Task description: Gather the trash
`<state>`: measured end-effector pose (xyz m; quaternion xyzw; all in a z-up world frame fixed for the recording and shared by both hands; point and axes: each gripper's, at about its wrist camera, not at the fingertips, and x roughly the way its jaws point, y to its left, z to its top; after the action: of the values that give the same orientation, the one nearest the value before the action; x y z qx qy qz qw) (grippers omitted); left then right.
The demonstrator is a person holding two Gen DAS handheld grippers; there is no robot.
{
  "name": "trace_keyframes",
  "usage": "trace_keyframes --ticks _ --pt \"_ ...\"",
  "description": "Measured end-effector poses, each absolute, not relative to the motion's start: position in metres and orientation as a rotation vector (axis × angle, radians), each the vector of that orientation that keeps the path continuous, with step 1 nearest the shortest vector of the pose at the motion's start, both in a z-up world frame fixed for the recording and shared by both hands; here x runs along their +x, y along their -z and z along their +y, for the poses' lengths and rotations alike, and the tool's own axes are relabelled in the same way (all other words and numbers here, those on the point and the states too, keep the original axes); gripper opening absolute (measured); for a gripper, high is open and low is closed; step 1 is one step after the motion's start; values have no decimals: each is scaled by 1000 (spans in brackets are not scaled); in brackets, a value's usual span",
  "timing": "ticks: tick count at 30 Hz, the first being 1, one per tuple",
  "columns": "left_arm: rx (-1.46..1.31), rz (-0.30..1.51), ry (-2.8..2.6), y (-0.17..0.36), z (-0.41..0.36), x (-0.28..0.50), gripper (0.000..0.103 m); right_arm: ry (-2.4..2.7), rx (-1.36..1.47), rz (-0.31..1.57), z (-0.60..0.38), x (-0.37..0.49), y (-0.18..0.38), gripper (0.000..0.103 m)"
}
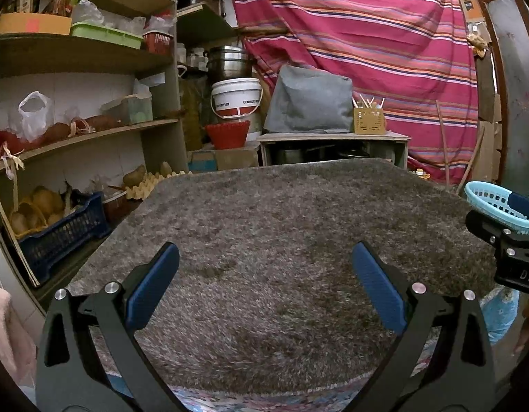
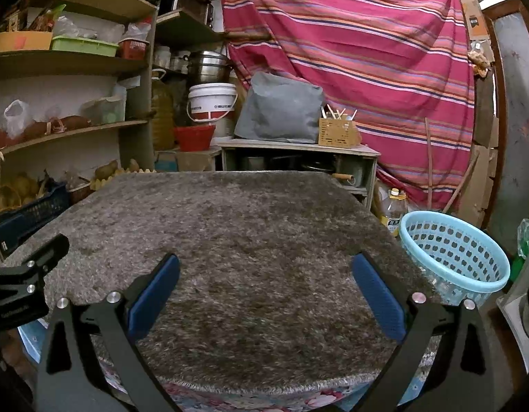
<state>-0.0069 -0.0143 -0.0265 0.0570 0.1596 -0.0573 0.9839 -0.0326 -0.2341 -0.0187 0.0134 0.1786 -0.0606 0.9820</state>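
My left gripper [image 1: 264, 257] is open and empty, held just above the near part of a grey shaggy mat [image 1: 281, 226] that covers the table. My right gripper [image 2: 264, 267] is also open and empty above the same mat [image 2: 230, 240]. A light blue perforated plastic basket [image 2: 453, 250] stands off the table's right side, below its level; its rim also shows in the left wrist view [image 1: 494, 199]. I see no loose trash on the mat. Each gripper shows at the edge of the other's view.
Wooden shelves [image 1: 75, 130] with bags, boxes and a dark blue crate [image 1: 58, 237] of produce line the left. Behind the table stand a white bucket [image 1: 235, 98], a red basket [image 1: 226, 134], a low cabinet [image 1: 333, 144] and a striped red cloth [image 1: 367, 34]. An oil bottle [image 2: 393, 211] stands by the basket.
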Motion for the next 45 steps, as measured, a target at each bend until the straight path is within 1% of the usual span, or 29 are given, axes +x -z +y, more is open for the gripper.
trace_keyframes --ticks 45 --pt "120 298 122 21 -13 -5 98 134 36 341 -248 -36 11 99"
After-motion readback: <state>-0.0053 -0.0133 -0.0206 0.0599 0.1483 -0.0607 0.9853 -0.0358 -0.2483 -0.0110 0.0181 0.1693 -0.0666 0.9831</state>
